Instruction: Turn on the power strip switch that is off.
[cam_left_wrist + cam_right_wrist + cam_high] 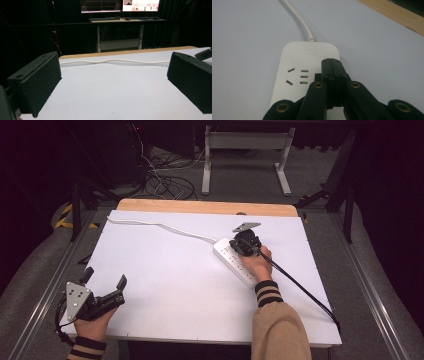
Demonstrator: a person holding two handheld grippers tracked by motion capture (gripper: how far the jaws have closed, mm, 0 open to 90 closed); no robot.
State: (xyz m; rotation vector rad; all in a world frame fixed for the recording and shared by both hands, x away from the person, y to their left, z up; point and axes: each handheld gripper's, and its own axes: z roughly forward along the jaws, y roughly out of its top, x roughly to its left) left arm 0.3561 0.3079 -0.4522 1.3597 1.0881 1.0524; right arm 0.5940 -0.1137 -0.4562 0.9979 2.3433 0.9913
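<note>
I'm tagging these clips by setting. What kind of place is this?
Probably a lab or recording workspace: two lit monitors on a desk behind, loose cables on grey carpet, and a white-topped table holding a white power strip.

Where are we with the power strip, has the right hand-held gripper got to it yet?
Done: the right hand-held gripper has reached the power strip, jaws shut over its cord end beside the sockets. In hand: it seems to press there; I cannot tell on what. Left: the left hand-held gripper waits open at the table's near corner.
</note>
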